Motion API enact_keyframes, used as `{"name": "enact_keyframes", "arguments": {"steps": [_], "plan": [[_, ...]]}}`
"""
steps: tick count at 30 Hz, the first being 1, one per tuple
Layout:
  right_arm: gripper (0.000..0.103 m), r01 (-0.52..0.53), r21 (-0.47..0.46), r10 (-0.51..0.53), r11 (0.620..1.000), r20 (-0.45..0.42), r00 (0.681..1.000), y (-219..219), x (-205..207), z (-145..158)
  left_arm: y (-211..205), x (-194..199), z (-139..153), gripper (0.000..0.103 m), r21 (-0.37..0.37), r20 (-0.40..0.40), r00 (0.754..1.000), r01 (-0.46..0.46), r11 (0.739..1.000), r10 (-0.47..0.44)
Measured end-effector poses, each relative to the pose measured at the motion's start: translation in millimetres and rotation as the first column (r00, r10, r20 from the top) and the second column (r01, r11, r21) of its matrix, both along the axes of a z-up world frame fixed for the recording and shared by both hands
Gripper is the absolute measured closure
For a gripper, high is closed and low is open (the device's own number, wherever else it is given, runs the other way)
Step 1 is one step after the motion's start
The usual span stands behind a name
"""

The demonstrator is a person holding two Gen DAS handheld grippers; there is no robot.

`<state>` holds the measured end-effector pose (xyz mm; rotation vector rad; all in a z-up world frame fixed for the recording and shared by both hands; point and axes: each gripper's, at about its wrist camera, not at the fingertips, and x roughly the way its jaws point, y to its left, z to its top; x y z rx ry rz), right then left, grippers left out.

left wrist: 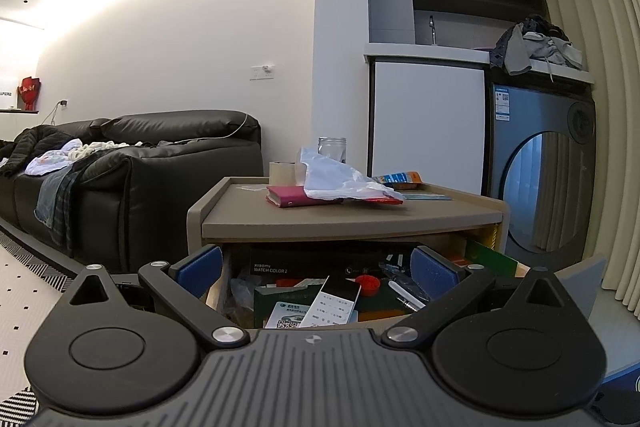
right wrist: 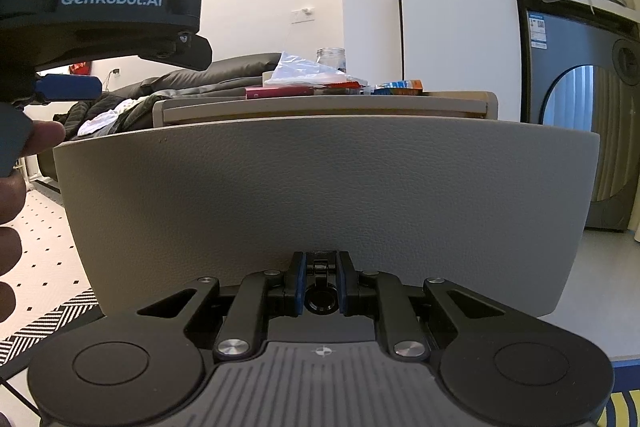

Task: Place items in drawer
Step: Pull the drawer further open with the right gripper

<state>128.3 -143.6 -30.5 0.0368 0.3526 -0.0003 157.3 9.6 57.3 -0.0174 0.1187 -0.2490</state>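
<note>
The left gripper [left wrist: 316,267], jaws apart and empty, hovers over the open, crowded drawer [left wrist: 320,291]; the right gripper [right wrist: 319,285], pinched together, sits at its front [right wrist: 320,187]. The wallet [left wrist: 296,195] lies on the tabletop. Added items could jam the drawer.

Open drawer [left wrist: 320,291] under a small side table, already crowded with items.

The drawer is pulled out, and its curved grey leather-textured front panel [right wrist: 320,187] faces the right wrist camera. Inside lie a black Xiaomi watch box [left wrist: 304,265] at the back, a white remote control [left wrist: 334,301] tilted across a dark green box [left wrist: 276,301], a red cap [left wrist: 367,283] and a white pen [left wrist: 406,294].
</note>
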Motion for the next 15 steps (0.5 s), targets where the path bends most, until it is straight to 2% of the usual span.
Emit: {"name": "enact_keyframes", "arguments": {"steps": [14,15], "plan": [[0.088,-0.001,0.016,0.001,1.0,0.005,1.0,-2.3,-15.4,2.2,-2.2,0.3,-2.3,0.0,-0.004,0.002,1.0,0.007,1.0,-0.007],[0.103,-0.002,0.015,0.002,1.0,0.009,1.0,-1.8,-18.1,3.0,-2.5,0.4,-2.4,0.0,-0.004,0.002,1.0,0.007,1.0,-0.007]]}}
